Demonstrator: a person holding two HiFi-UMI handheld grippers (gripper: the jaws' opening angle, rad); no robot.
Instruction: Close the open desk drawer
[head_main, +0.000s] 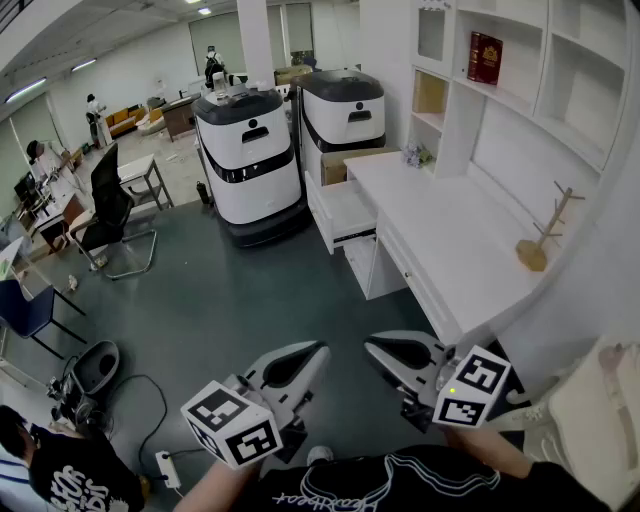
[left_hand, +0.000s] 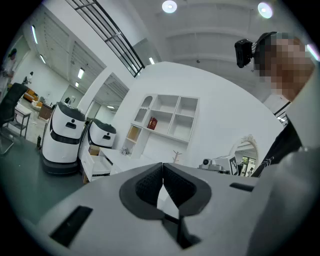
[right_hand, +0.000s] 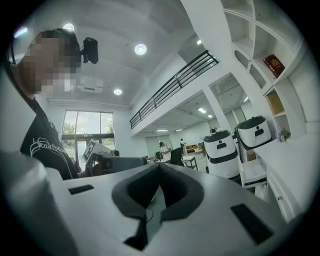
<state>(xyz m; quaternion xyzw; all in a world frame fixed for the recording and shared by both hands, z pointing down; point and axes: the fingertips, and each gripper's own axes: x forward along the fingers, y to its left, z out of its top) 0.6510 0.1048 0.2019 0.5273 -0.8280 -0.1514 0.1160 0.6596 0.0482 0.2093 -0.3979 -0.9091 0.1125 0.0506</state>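
Note:
The white desk (head_main: 455, 235) runs along the right wall under white shelves. At its far end a white drawer (head_main: 347, 212) stands pulled out to the left; it also shows in the left gripper view (left_hand: 96, 166) and the right gripper view (right_hand: 253, 172). Both grippers hang low near my body, well short of the drawer. My left gripper (head_main: 320, 351) is shut with nothing between its jaws, its tips meeting in its own view (left_hand: 162, 165). My right gripper (head_main: 371, 345) is shut and empty too (right_hand: 159, 165).
Two large white-and-black machines (head_main: 250, 150) (head_main: 345, 108) stand just left of the drawer. A black office chair (head_main: 106, 205) and a small table sit further left. A person (head_main: 60, 470) crouches at the lower left. A wooden stand (head_main: 541, 238) is on the desk.

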